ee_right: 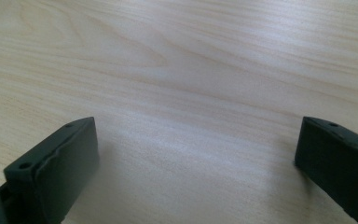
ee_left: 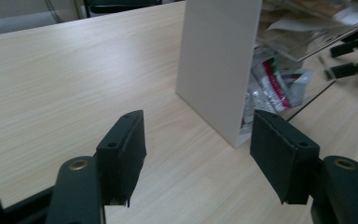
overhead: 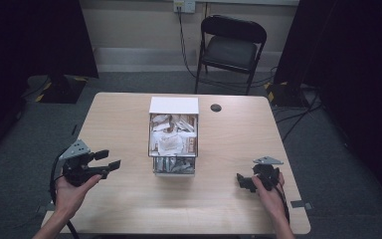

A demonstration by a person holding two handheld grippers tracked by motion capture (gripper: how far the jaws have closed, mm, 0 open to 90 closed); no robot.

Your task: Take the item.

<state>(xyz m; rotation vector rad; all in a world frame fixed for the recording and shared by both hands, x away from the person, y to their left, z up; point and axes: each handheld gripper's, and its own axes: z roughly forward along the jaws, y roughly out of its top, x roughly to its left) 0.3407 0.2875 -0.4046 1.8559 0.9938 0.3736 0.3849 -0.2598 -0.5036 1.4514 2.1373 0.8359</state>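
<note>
Pale wooden surface (overhead: 129, 119) carries a packet-filled box (overhead: 173, 134) at its middle, long axis running away from the person; the left claw (overhead: 110, 160), released and empty, sits nearer the box than the released right claw (overhead: 242, 181).

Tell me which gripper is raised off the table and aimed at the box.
The left gripper: it is lifted and points toward the white box of packets. The right gripper sits low over the bare table, open.
</note>
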